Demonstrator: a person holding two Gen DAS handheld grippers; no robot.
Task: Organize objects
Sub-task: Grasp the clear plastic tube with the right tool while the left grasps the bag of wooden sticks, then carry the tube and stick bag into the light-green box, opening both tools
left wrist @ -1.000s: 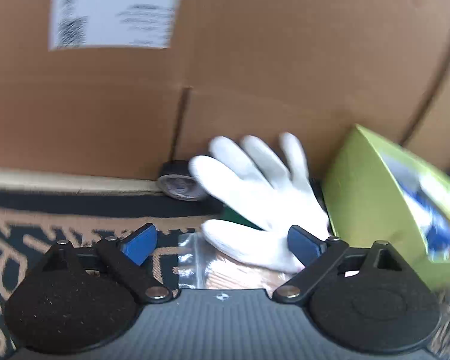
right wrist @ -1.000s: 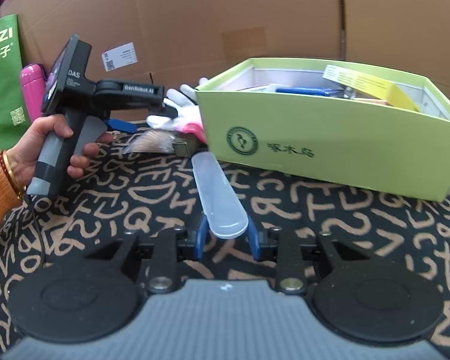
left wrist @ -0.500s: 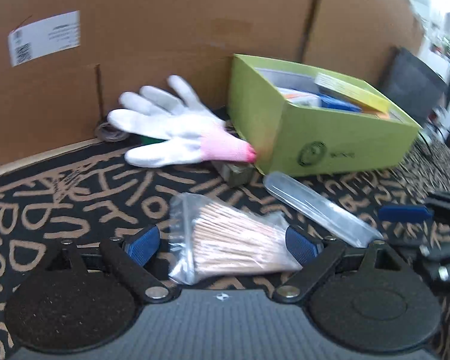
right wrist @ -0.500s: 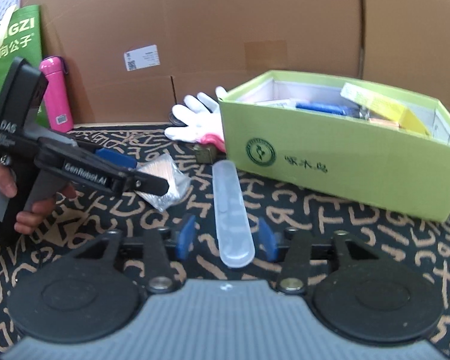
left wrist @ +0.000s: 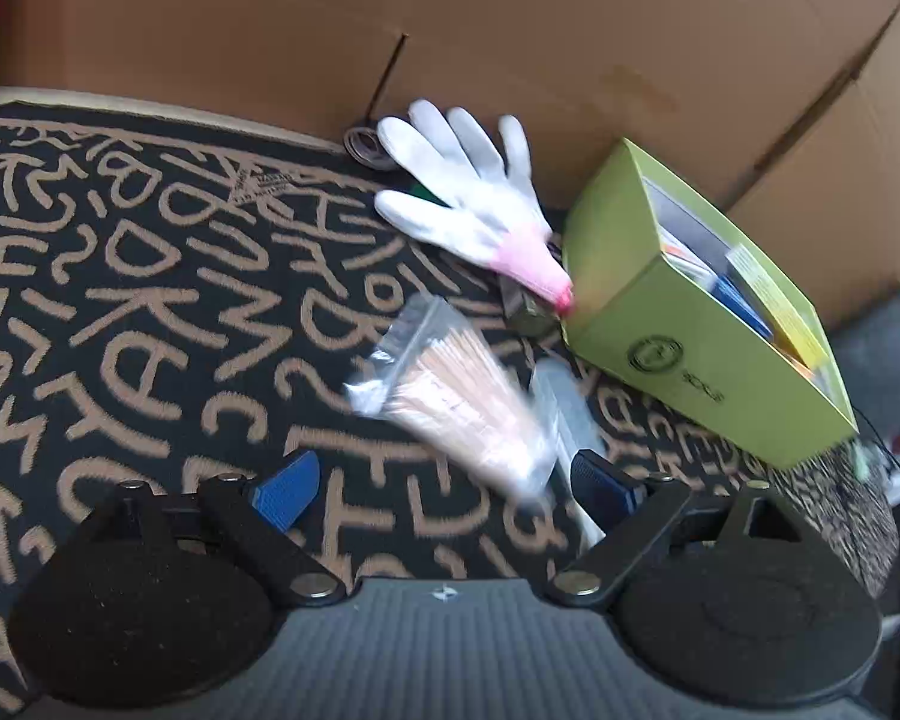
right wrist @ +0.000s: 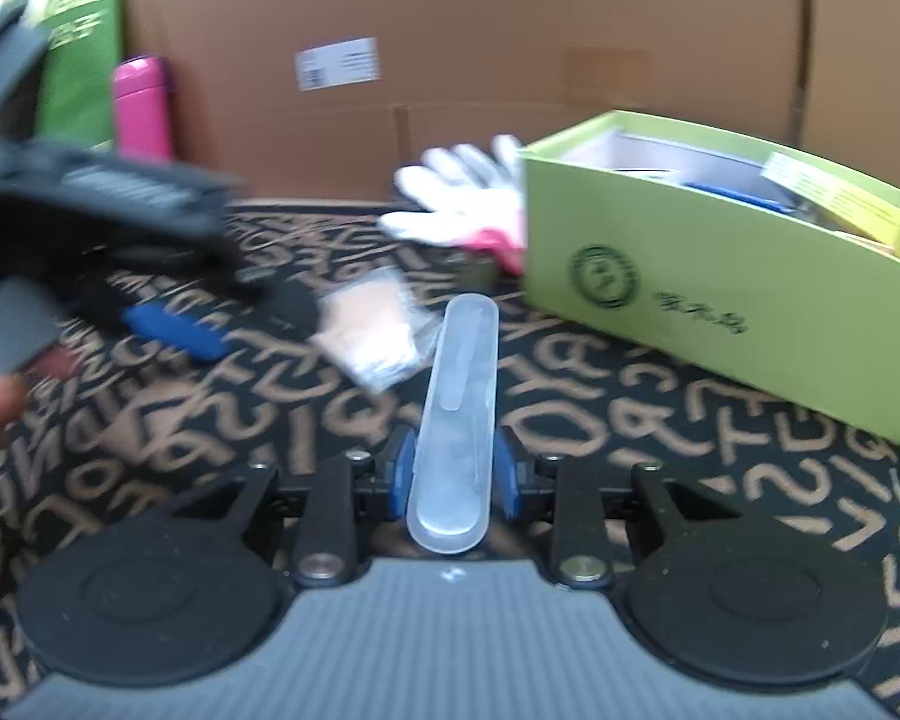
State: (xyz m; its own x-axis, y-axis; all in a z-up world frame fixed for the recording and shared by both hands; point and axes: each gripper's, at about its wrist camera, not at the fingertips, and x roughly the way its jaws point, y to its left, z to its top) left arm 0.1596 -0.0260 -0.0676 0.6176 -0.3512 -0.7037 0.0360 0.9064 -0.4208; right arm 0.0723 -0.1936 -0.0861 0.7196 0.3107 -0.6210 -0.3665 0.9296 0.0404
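A clear plastic case (right wrist: 456, 414) lies on the lettered cloth, and my right gripper (right wrist: 455, 474) has its jaws closing on the near end, blue pads against both sides. A small bag of thin wooden sticks (left wrist: 456, 408) lies just left of the case (left wrist: 567, 414). My left gripper (left wrist: 444, 483) stands open over the bag's near end, with neither pad touching it. In the right wrist view that left gripper (right wrist: 210, 312) is a blurred shape beside the bag (right wrist: 372, 330). The green box (right wrist: 720, 300) with several items inside sits to the right.
A white glove with a pink cuff (left wrist: 468, 198) lies by the green box (left wrist: 690, 330), with a tape roll (left wrist: 363, 141) and a small olive item (left wrist: 528, 312) near it. Cardboard boxes (left wrist: 570, 30) wall the back. A pink bottle (right wrist: 144, 108) and a green bag (right wrist: 81, 42) stand far left.
My left gripper pulled back from the glove to the bag of sticks and rolled. The right jaws opened around the clear case, then closed on it again.
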